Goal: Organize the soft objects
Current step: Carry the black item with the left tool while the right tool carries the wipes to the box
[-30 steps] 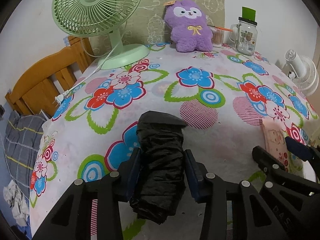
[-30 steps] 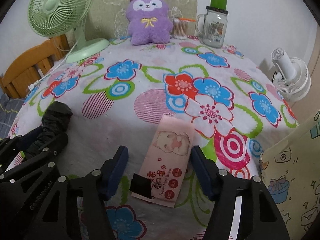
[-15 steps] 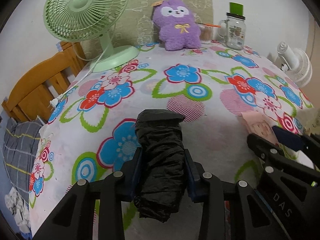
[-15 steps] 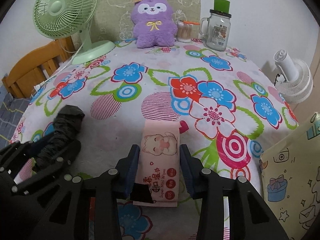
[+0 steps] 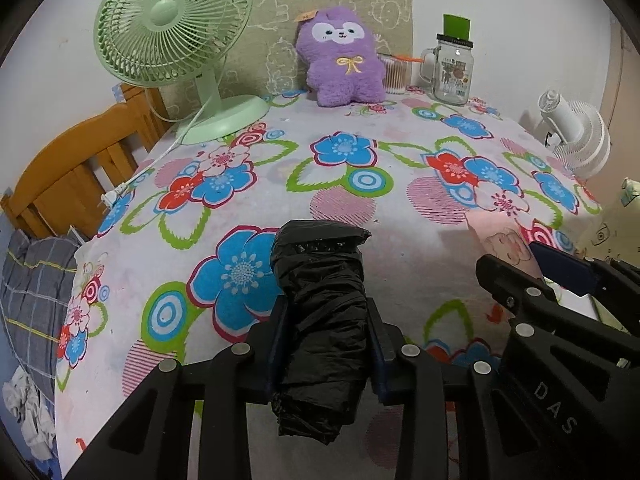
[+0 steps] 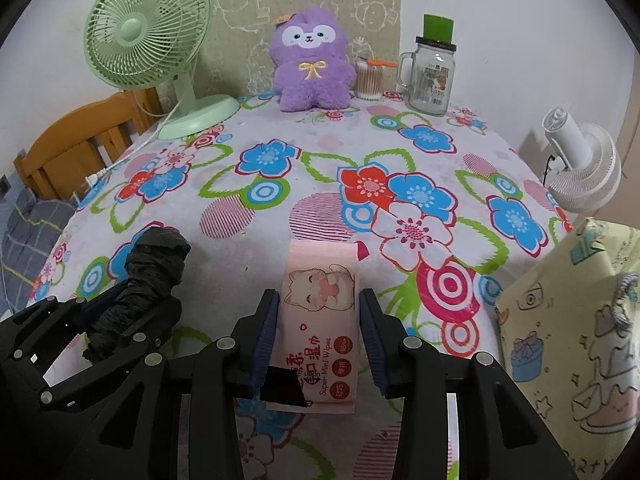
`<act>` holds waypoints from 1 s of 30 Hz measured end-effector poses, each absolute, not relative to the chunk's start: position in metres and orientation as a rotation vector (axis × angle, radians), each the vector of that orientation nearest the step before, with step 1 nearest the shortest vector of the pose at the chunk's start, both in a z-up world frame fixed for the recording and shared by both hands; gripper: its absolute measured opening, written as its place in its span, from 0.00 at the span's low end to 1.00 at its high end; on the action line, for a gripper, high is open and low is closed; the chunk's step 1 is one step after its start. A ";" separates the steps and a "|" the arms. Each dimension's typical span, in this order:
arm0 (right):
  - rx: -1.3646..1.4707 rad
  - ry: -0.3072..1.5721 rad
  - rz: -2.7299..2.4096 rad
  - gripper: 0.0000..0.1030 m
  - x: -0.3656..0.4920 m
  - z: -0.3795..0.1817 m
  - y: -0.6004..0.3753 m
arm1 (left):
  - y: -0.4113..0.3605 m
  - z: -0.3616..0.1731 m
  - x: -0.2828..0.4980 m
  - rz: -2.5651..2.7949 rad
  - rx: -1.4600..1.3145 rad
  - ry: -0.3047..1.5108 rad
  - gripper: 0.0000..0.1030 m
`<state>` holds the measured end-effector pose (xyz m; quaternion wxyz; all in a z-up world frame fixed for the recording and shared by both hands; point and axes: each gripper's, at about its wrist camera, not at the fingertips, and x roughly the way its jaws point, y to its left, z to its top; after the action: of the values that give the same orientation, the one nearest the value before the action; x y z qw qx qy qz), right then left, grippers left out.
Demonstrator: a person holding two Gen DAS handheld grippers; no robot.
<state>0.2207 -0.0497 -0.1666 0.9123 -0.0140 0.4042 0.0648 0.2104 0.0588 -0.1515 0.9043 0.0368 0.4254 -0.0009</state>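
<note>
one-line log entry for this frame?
left gripper: shut on black bag roll | right gripper: shut on wet wipes pack | both lifted

Home room: floral-cloth table (image 6: 304, 168), desk fan (image 6: 148, 36), plush toy (image 6: 310, 64), wooden chair (image 6: 76, 144).

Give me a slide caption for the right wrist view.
Right gripper clamps a pink wipes pack above the floral tablecloth.

The desk (image 6: 320, 152) carried one purple plush toy (image 6: 310, 60), one green fan (image 6: 148, 36), one glass jar (image 6: 432, 80) and one cotton-swab tub (image 6: 370, 80). Two tools (image 5: 326, 344) (image 6: 318, 344) held one black bag roll (image 5: 320, 320) and one wipes pack (image 6: 320, 320). One white fan (image 6: 580, 164) and one gift bag (image 6: 572, 320) stood beside it.
</note>
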 end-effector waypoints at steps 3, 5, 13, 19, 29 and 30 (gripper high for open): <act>-0.027 0.820 0.134 0.42 0.214 -0.161 -0.053 | 0.057 -0.146 0.205 -0.001 0.076 0.866 0.34; -0.028 0.812 0.135 0.42 0.210 -0.158 -0.055 | 0.055 -0.142 0.200 -0.001 0.075 0.858 0.34; -0.029 0.778 0.134 0.42 0.193 -0.143 -0.063 | 0.047 -0.126 0.183 -0.002 0.073 0.820 0.34; -0.028 0.754 0.136 0.42 0.180 -0.133 -0.069 | 0.041 -0.115 0.171 0.000 0.077 0.792 0.34; -0.025 0.710 0.148 0.42 0.160 -0.114 -0.079 | 0.031 -0.094 0.149 0.005 0.085 0.742 0.34; -0.026 0.705 0.149 0.42 0.158 -0.112 -0.080 | 0.031 -0.092 0.148 0.004 0.085 0.738 0.34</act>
<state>0.1581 -0.0798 -0.1121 0.9357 -0.0129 0.3450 0.0727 0.1477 0.0308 -0.0920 0.9318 0.0413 0.3606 0.0022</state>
